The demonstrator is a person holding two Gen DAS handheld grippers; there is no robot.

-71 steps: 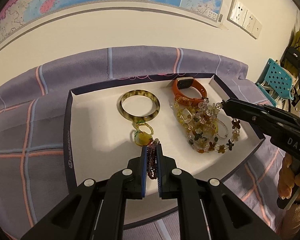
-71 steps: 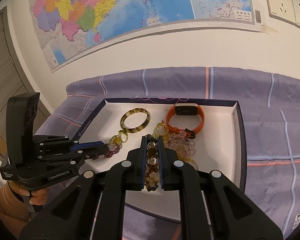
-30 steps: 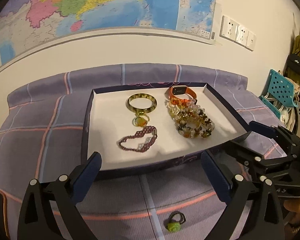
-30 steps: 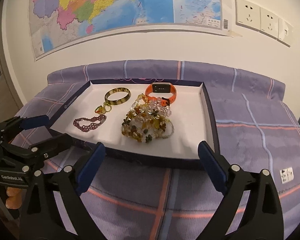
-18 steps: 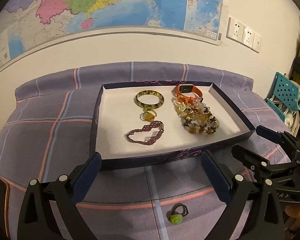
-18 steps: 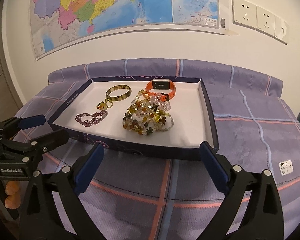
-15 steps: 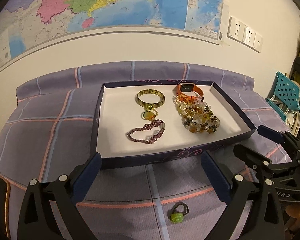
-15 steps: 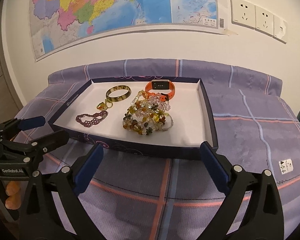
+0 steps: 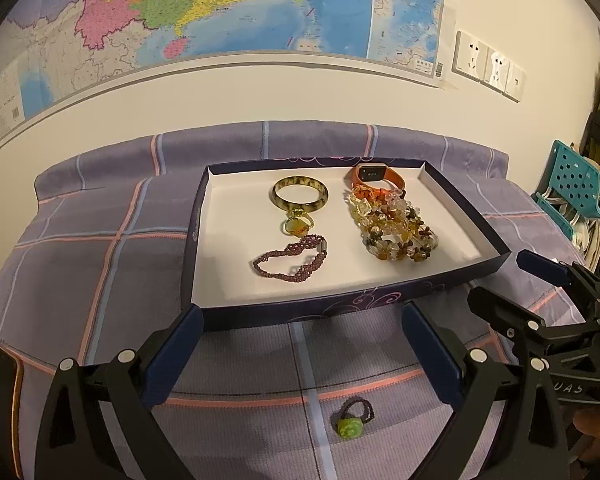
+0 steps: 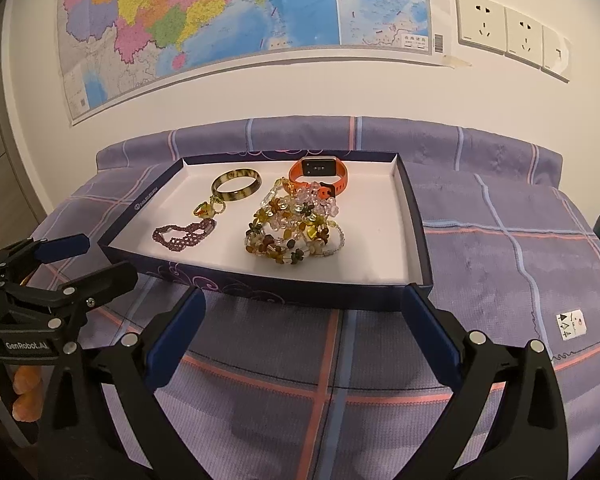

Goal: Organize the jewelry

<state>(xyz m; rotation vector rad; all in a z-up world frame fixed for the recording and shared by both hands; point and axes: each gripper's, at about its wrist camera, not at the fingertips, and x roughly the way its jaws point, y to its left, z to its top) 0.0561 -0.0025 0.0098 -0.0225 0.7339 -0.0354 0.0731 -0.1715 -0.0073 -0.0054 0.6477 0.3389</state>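
Both grippers, left gripper and right gripper, gape wide, empty, below the tray; green ring lower centre.

L wrist cam sits low, just before the tray's near rim, facing fwd and slightly down twd the wall map. R wrist cam looks the same way from a bit further right. Both share the tray, plaid cloth and map; each catches the other gripper at its frame edge.
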